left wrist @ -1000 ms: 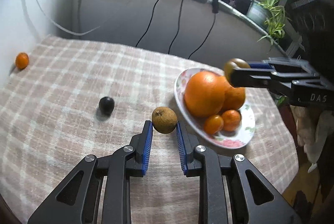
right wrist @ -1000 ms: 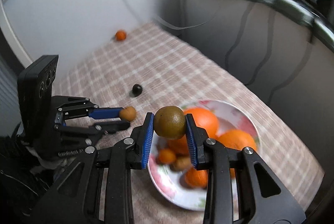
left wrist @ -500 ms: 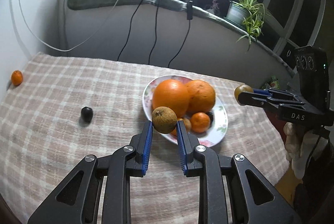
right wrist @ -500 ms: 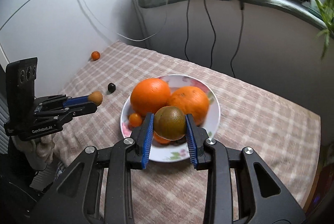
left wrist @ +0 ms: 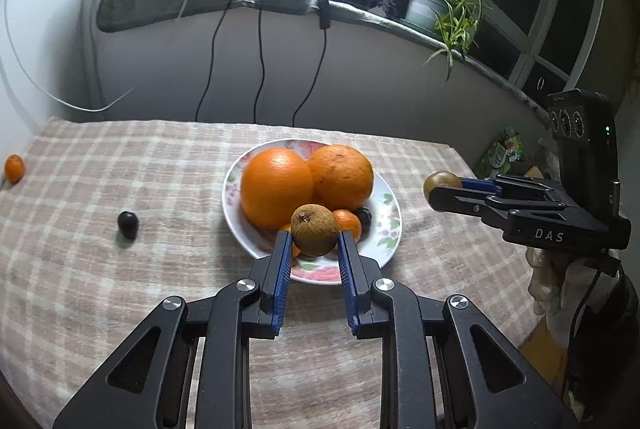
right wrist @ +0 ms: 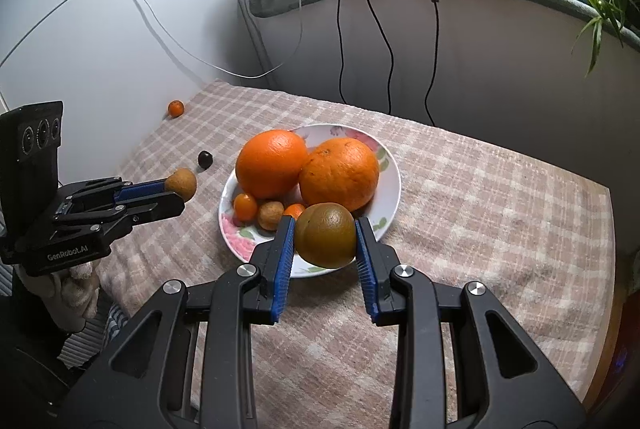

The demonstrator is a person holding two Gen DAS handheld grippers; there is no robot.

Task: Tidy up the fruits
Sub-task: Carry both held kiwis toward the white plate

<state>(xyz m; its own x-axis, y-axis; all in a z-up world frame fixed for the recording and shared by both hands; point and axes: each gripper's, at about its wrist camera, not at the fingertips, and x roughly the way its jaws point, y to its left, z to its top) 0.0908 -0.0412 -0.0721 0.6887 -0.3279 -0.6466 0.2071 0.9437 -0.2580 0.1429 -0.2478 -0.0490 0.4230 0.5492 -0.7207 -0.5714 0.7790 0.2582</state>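
— Where are the fruits held?
— Above the plate [left wrist: 390,213] of oranges [left wrist: 276,185]: a small brown fruit [left wrist: 314,235] is clamped in the left gripper [left wrist: 312,249], a larger green-brown fruit [right wrist: 326,235] is pinched in the right gripper [right wrist: 324,249].
— And loose fruit?
— A dark fruit [left wrist: 128,224] and a small orange one [left wrist: 14,168] are seen on the checked cloth [left wrist: 120,289].

Two oranges [right wrist: 304,169] sit side by side in a plate [right wrist: 394,185] on the table [right wrist: 500,229], smaller fruits before them. A plum [right wrist: 205,159] and a kumquat [right wrist: 175,108] lie to the plate's left.
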